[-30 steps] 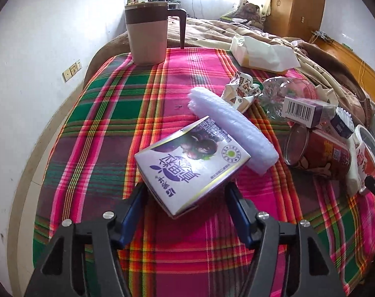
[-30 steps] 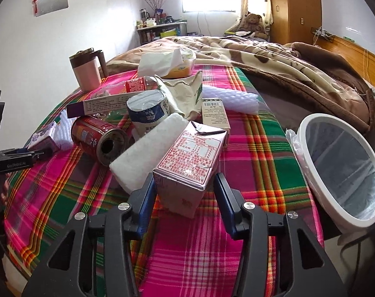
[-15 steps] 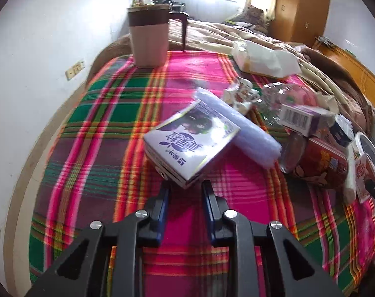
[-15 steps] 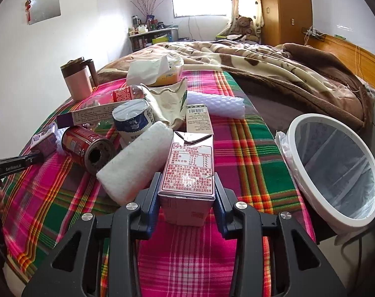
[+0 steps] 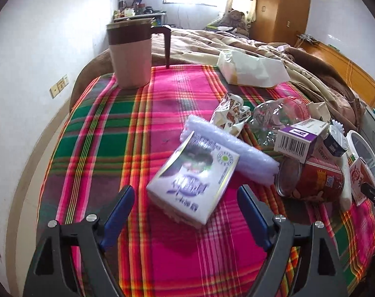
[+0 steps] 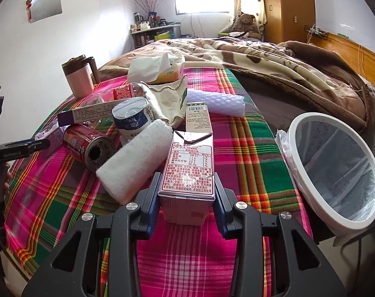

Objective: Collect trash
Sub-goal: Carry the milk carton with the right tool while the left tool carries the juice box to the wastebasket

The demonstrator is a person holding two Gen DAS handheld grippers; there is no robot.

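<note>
A purple and white drink carton [image 5: 193, 180] lies on the plaid blanket [image 5: 108, 133], blurred, just ahead of my left gripper [image 5: 186, 201], which is open with the carton between and beyond its blue pads, not touching. My right gripper [image 6: 187, 189] is shut on a pink milk carton [image 6: 190, 170], held upright above the blanket. The white-rimmed trash bin [image 6: 336, 170] with a plastic liner stands to the right of it, off the bed's edge.
Trash lies piled mid-blanket: a red can [image 6: 88, 146], a white foam roll [image 6: 138, 160], a purple box [image 5: 299, 139], a crushed bottle [image 5: 276, 116], a foil-lidded cup [image 6: 133, 118], a bubble-wrap roll [image 5: 227, 148]. A pink mug [image 5: 130, 54] and tissue pack [image 5: 252, 71] stand farther back.
My left gripper was closed near the purple carton half a second ago and has opened wide; the carton has turned. My right gripper has closed on the pink carton and lifted it slightly.
</note>
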